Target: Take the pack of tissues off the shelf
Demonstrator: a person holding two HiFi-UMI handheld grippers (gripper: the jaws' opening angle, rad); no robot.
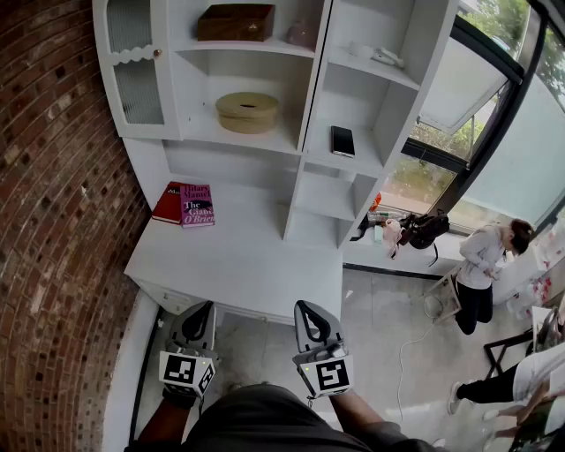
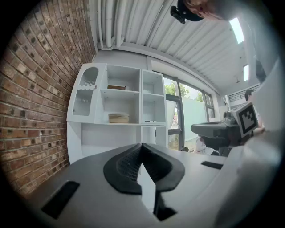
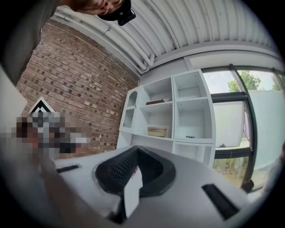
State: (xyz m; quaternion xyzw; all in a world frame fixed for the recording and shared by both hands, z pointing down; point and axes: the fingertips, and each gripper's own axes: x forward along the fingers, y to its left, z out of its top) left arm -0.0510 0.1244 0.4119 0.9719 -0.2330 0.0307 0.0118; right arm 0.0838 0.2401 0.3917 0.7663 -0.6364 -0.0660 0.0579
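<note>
nearest to me, both grippers hang low in front of the desk, side by side and apart from each other. the left gripper has its jaws drawn together to a point with nothing between them, and its own view shows the dark pads meeting at the tip. the right gripper is the same: jaws closed on each other and empty, the tip pointing at the shelving.

past them lies the white desk top. at its back left a red book and a magenta book lie flat and touching, close to the brick wall.

above the desk rises the white shelf unit. in its left column a round tan box sits on the middle shelf, with a brown wooden box on the shelf above it. in the right column a dark flat slab like a phone lies on the middle shelf.

the pack of tissues, as far as i can tell, is the small pale thing on the upper right shelf, well apart from both grippers. it is too small to be sure.

farther right, by the window, a person stands bent over.
</note>
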